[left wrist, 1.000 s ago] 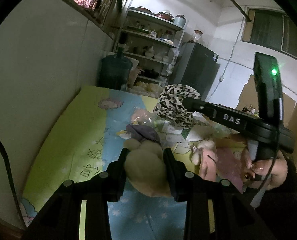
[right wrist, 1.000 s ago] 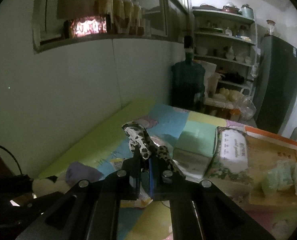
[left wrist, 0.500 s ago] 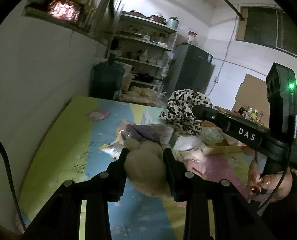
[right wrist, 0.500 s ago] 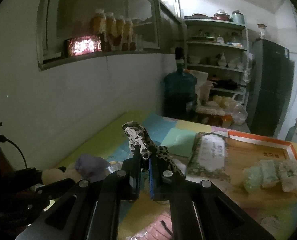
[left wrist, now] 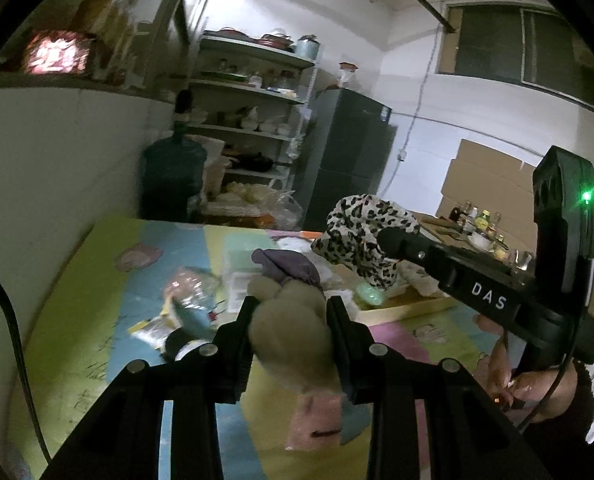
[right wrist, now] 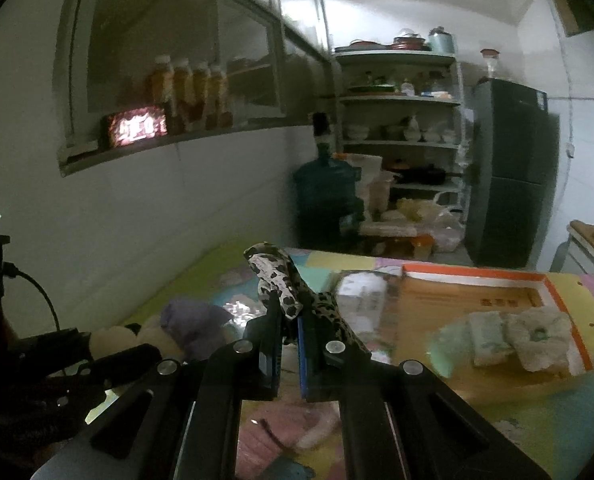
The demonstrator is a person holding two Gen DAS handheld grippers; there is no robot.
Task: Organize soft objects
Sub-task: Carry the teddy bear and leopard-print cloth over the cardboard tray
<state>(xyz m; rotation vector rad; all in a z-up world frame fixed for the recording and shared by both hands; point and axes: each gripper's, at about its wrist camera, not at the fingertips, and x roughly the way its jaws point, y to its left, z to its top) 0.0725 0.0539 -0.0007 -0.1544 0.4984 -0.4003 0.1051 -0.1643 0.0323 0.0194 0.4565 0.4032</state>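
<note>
So we've got both jaws clamped: left gripper [left wrist: 291, 328] on the plush [left wrist: 287, 332], right gripper [right wrist: 291, 322] on the scrunchie [right wrist: 281, 284]; tray [right wrist: 477, 276] sits ahead-right of the right jaws, nearer them.

Two grippers, one leopard-print cloth [right wrist: 281, 284], one beige plush toy [left wrist: 291, 326], one water jug [right wrist: 325, 196], one fridge [right wrist: 509, 184]

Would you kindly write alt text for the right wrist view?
The right gripper is shut on a leopard-print cloth above a colourful play mat. To its right, an orange-edged cardboard tray holds pale folded cloths.
</note>
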